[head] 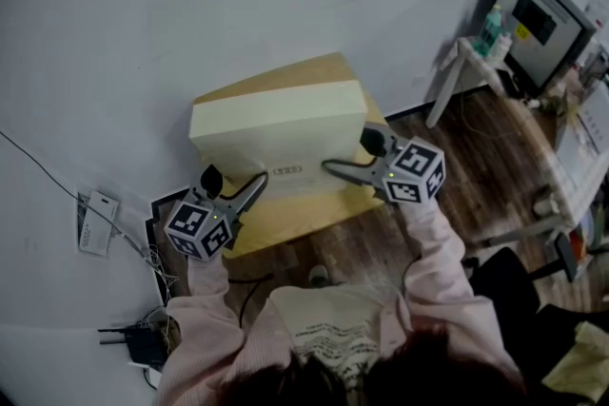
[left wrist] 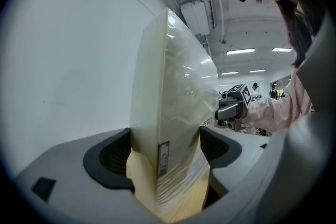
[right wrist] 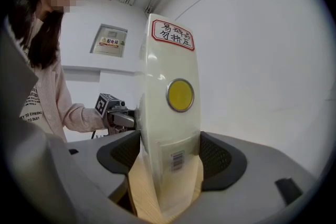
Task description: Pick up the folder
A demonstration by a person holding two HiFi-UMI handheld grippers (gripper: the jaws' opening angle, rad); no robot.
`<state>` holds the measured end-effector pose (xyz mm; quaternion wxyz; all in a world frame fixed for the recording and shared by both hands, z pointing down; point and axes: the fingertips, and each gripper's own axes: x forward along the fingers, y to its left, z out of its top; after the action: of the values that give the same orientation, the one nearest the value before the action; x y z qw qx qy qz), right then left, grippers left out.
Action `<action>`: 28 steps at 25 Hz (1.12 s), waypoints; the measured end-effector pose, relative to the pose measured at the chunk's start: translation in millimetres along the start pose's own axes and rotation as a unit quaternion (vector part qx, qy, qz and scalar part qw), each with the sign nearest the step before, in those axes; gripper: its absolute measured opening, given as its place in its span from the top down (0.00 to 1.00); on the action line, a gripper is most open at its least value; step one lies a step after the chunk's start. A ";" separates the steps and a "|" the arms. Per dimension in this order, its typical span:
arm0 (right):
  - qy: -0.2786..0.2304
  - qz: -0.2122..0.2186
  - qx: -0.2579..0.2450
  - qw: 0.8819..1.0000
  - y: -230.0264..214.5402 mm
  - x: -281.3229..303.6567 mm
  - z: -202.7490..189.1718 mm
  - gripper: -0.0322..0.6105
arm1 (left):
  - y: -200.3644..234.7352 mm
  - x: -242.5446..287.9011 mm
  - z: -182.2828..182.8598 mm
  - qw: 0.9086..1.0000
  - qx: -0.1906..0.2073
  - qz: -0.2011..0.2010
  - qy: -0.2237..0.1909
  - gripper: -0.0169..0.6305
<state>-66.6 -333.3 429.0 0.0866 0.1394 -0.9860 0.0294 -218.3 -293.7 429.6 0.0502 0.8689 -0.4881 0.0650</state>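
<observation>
The left hand-held gripper [head: 255,185] pinches one end of the thick cream folder [head: 276,124], and the right hand-held gripper [head: 331,167] pinches the other end. The folder stands on the small wooden bench [head: 285,222]. It looks stiff, smooth and a bit heavy, so both ends seem good holds.

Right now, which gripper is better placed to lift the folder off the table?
Right, marginally. The right gripper clamps the folder on its labelled spine, seated centrally between the jaws. The left gripper pinches the bulging, film-wrapped open end, likely softer. Both together look safest.
</observation>
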 end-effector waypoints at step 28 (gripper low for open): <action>-0.069 0.044 -0.056 0.995 45.0 -25.4 99.1 0.40 | -34.9 -67.3 93.4 0.994 0.042 0.081 -0.067 0.33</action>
<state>-71.3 -291.4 325.5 0.0249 0.0921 -0.9949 -0.0312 -217.2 -233.0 325.7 -0.0244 0.8304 -0.5558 0.0311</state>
